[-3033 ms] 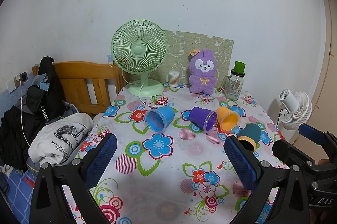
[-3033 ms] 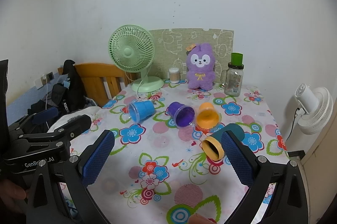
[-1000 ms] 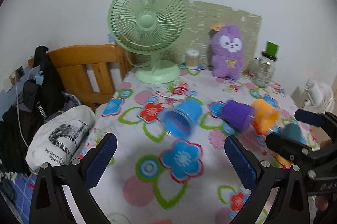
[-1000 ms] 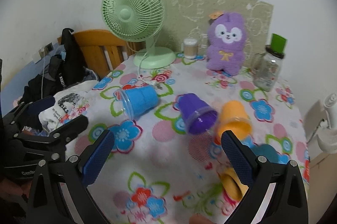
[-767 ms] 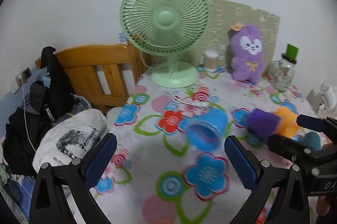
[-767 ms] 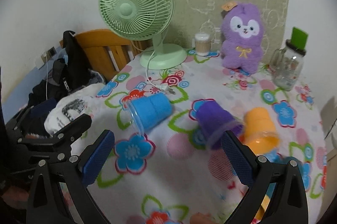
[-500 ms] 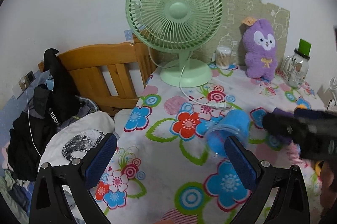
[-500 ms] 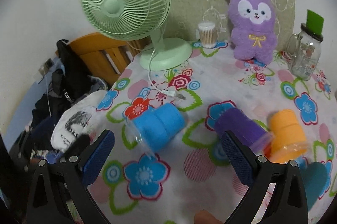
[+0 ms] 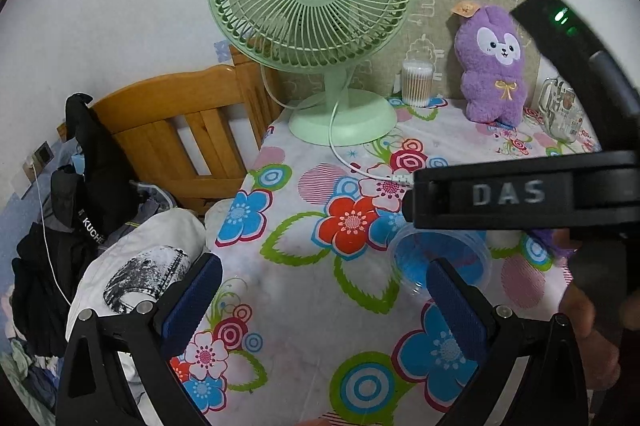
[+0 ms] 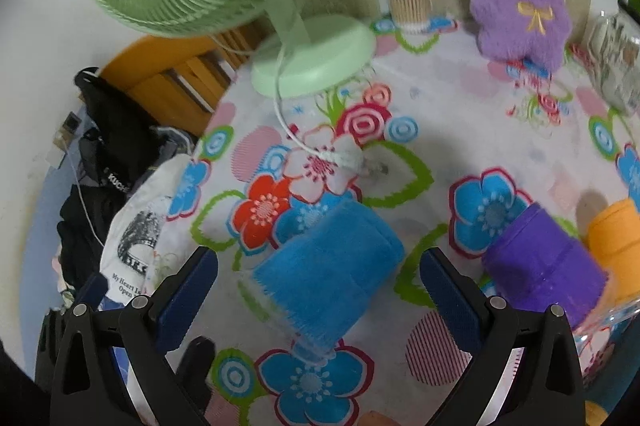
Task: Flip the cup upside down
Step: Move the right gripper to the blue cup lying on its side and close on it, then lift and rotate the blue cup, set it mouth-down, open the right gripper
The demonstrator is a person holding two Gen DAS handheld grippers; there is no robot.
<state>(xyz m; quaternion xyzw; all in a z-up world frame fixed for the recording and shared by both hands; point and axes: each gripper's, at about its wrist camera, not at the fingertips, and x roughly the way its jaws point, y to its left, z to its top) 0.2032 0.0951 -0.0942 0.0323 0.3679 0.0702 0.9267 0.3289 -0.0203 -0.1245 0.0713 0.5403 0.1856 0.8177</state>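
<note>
A blue cup lies on its side on the flowered tablecloth, mouth toward me. My right gripper is open with the cup between its pads, apart from both. In the left wrist view the cup's mouth shows under the right gripper's black body. My left gripper is open and empty, left of the cup. A purple cup and an orange cup lie on their sides to the right.
A green fan stands at the back with its white cord trailing toward the blue cup. A purple plush, cotton swab jar and glass jar line the back. A wooden chair with clothes stands left of the table.
Both grippers moved forward and left over the table. The right gripper came down around the blue cup and now crosses the left wrist view.
</note>
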